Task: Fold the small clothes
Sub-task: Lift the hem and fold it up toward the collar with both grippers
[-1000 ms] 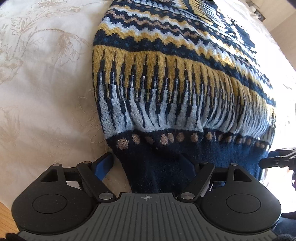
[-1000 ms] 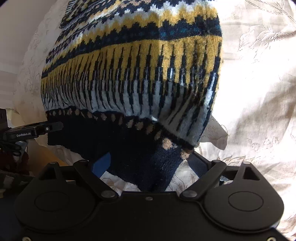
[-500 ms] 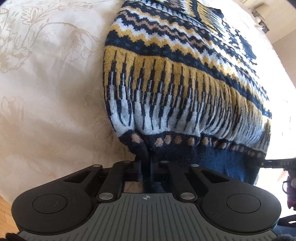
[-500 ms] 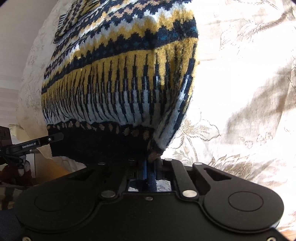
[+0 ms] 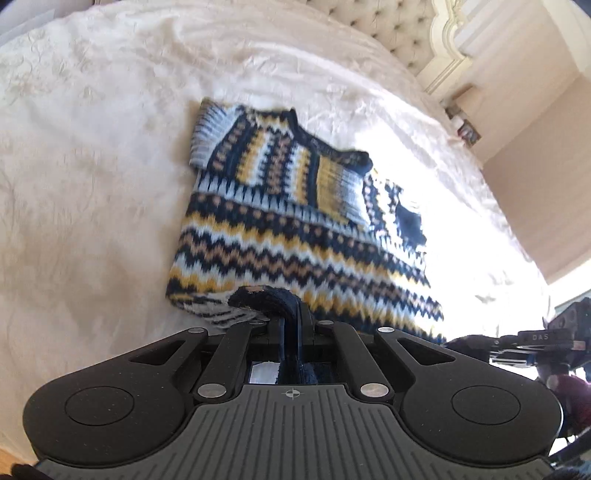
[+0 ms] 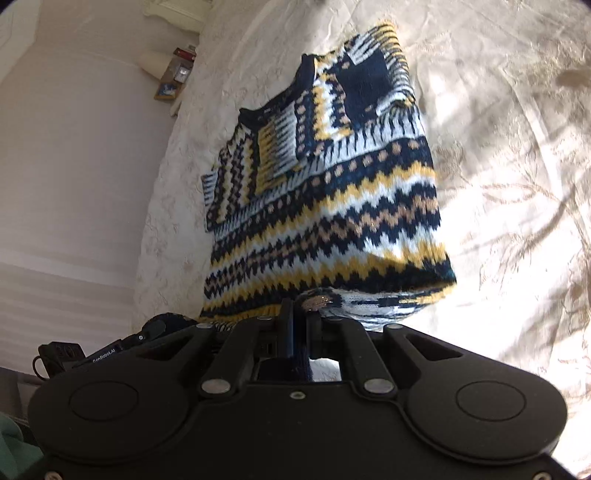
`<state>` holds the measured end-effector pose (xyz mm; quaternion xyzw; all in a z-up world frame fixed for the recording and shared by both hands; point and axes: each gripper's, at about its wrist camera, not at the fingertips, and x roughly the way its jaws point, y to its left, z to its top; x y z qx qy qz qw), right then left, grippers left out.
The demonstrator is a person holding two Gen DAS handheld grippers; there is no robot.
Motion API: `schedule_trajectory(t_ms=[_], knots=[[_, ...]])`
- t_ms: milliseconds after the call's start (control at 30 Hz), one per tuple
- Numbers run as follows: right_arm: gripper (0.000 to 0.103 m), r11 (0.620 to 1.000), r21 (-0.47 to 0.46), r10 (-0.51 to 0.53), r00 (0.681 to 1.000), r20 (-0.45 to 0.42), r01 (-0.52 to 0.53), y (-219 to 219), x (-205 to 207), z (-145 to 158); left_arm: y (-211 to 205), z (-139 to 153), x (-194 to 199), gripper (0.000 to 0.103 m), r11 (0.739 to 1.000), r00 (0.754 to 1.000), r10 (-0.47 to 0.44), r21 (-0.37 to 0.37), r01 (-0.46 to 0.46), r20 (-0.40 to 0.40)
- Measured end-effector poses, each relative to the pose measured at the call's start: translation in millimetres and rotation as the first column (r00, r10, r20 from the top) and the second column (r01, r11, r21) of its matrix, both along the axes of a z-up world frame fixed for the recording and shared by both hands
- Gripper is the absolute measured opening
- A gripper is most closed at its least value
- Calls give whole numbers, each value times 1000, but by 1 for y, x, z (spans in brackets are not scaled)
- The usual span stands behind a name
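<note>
A small knitted sweater (image 5: 295, 229) in navy, yellow, white and tan zigzag bands lies on the cream bedspread (image 5: 92, 184), its sleeves folded in over the chest. My left gripper (image 5: 291, 325) is shut on the navy hem at the near left corner and holds it raised off the bed. In the right wrist view the same sweater (image 6: 332, 206) stretches away from me. There my right gripper (image 6: 295, 314) is shut on the hem at the near right corner, lifted too. The hem curls over between the two grippers.
A tufted headboard (image 5: 391, 33) and a cream bed frame stand beyond the sweater. A bedside table (image 6: 177, 77) with small items sits by the wall. The other gripper (image 5: 535, 339) shows at the right edge of the left wrist view.
Both grippers closed on the hem over the last second, then rose and pulled back. The sweater's lower edge came up off the bed, and much more of the garment now shows.
</note>
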<state>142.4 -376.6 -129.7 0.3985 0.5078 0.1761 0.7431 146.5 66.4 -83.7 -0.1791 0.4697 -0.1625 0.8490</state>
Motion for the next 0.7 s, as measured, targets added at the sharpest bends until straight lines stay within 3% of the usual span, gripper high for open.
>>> schedule_trajectory(t_ms=[200,400,533,700], knots=[[12,996,29,-88,991,99,85,-3,58,20,-2,27,57,5,998,990,55,-39,-50,130],[12,990,4,-143,978,151,144,2,120,22,-12,31,119,5,997,977,74,-47,-66,201],[12,979,-20,-199,971,131,203,2,160,8,-19,18,160,5,997,979,73,-31,-69,192],[13,967,-70,-242,968,69,247,8,208,-22,-27,-14,212,5,998,992,58,13,-60,114]])
